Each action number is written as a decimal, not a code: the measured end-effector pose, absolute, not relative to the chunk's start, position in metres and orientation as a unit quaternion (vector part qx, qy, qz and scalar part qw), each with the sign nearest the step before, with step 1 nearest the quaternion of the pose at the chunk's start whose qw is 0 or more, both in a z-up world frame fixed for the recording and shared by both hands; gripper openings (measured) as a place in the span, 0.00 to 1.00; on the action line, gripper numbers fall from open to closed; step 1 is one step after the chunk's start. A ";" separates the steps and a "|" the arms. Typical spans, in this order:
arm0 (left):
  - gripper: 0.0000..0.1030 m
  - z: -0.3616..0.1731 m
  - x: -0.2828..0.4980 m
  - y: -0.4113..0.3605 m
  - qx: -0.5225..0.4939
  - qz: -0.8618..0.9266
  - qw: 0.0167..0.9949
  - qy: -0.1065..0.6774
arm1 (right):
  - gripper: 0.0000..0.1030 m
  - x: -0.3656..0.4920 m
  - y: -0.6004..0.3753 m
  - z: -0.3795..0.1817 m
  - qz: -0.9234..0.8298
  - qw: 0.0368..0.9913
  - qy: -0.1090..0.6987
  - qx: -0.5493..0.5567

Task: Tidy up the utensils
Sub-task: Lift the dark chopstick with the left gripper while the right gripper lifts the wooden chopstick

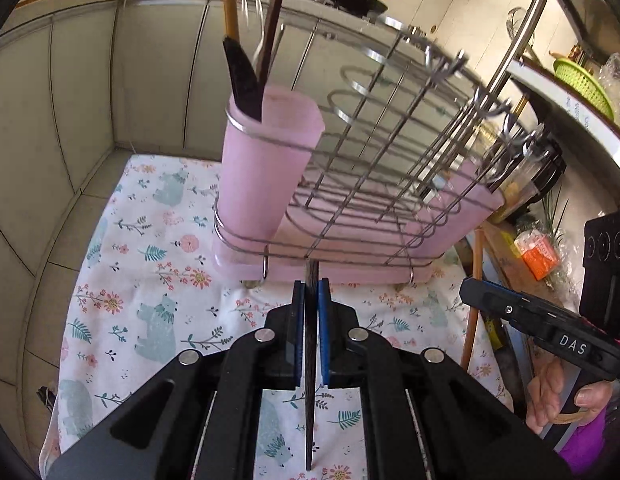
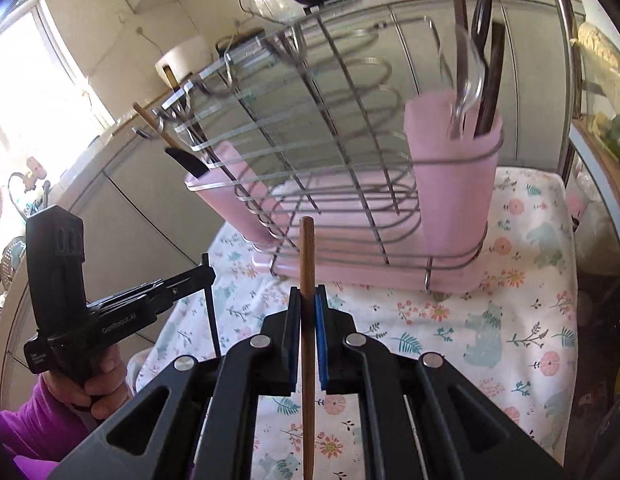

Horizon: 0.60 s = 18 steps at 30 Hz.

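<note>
The left gripper (image 1: 311, 320) is closed on a thin dark stick (image 1: 310, 380), probably a chopstick or a slim handle. Its blue pads press it from both sides, and its long axis stands almost upright between them. The right gripper (image 2: 308, 320) is closed in the same way on a round wooden stick (image 2: 308, 360), brown and smooth, also upright, with its blunt end above the pads.

Under both grippers lies a soft cloth (image 1: 150, 280) with flowers and bears. Just beyond the fingers stands the wire rack (image 1: 369, 168), made of shiny bent steel on a pink plastic tray.

The rack carries two pink cups. The cup (image 2: 453, 184) to the right of the right gripper is tall, of matte plastic, and holds a clear plastic spoon and dark handles. I judge this cup is the goal: it lies forward and higher than both sticks, so each stick must go up and then down into the opening. The other cup (image 2: 226, 196) holds a black spatula with a wooden handle.
</note>
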<state>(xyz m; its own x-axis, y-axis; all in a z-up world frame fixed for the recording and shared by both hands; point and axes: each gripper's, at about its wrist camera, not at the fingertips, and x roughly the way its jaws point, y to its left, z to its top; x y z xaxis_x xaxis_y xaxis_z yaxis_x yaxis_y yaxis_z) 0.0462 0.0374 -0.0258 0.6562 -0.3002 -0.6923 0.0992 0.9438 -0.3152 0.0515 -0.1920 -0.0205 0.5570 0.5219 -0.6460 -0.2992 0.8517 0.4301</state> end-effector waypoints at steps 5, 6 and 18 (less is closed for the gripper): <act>0.06 -0.006 0.041 0.044 -0.134 -0.110 0.912 0.372 | 0.06 0.042 -0.200 -0.003 0.229 0.886 0.375 0.149; 0.06 -0.003 0.040 0.045 -0.134 -0.109 0.914 0.368 | 0.06 0.041 -0.202 -0.001 0.227 0.887 0.372 0.152; 0.06 0.035 0.027 0.046 -0.133 -0.115 0.932 0.318 | 0.06 0.031 -0.223 0.032 0.211 0.908 0.321 0.165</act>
<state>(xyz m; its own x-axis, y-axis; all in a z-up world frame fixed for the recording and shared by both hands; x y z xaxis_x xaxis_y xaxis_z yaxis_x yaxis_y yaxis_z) 0.0266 0.0458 0.0353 0.7711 -0.2988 -0.5623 0.1301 0.9384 -0.3202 0.0308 -0.2230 0.0323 0.7045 0.4894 -0.5139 -0.2779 0.8566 0.4348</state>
